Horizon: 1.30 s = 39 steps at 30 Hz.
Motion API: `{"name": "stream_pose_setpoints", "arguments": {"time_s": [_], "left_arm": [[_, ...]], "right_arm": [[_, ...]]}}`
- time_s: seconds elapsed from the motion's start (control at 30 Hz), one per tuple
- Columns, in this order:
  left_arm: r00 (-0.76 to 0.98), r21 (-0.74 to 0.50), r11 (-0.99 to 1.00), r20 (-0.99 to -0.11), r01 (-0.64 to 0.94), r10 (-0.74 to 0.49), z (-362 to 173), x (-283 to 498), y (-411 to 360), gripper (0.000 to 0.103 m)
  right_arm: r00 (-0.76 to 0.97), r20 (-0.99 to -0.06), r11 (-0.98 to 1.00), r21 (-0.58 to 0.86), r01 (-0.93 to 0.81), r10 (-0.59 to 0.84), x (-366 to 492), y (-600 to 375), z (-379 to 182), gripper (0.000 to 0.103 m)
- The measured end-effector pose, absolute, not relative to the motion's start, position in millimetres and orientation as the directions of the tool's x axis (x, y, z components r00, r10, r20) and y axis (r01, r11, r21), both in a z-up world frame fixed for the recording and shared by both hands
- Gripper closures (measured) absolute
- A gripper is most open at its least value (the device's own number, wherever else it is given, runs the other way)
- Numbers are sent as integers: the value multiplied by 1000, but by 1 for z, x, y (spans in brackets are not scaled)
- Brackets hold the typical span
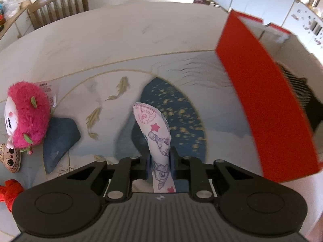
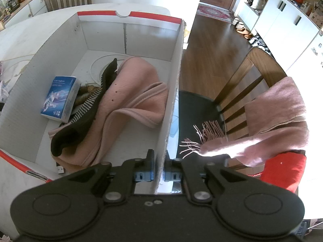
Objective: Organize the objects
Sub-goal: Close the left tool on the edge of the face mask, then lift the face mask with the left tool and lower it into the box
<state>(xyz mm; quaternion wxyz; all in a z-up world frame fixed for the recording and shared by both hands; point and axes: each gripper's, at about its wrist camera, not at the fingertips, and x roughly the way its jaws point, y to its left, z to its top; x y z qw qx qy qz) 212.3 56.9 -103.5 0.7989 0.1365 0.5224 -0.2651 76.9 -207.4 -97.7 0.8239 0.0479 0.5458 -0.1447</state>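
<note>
While your left gripper (image 1: 159,159) pinches the one patterned sock (image 1: 156,133) at mid-length above the counter (image 1: 113,40), treat it as light, limp and stretchy; that middle hold should keep both ends from trailing. Your right gripper (image 2: 159,161) is pressed onto the near right wall of the single red box (image 2: 173,92), thin card likely to flex if pulled. Inside lie one pink cloth (image 2: 129,100), one dark striped sock (image 2: 84,119) and one blue carton (image 2: 60,98). At the left sit one pink plush (image 1: 28,117), one small doll (image 1: 11,158) and one red toy (image 1: 10,191).
</note>
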Motion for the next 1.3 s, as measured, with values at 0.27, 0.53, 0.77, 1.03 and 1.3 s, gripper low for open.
{"name": "stream_pose_setpoints", "arguments": {"time_s": [0.27, 0.53, 0.77, 1.03, 1.3], "left_arm": [[291, -118, 753, -874, 647, -388, -49, 193, 39, 86], [279, -134, 649, -825, 749, -492, -4, 169, 1, 86], [254, -105, 568, -817, 817, -517, 6, 158, -45, 86], [214, -77, 494, -835, 866, -507, -6, 149, -104, 86], [238, 9, 481, -876, 877, -419, -39, 157, -150, 86]], "right_arm": [[363, -913, 954, -78, 289, -185, 77, -208, -98, 97], [364, -913, 954, -79, 289, -186, 79, -207, -98, 98], [373, -911, 956, -69, 285, -177, 79, -207, -95, 98], [382, -910, 961, -57, 271, -162, 78, -207, -94, 98], [394, -907, 966, -45, 256, -147, 76, -209, -94, 98]]}}
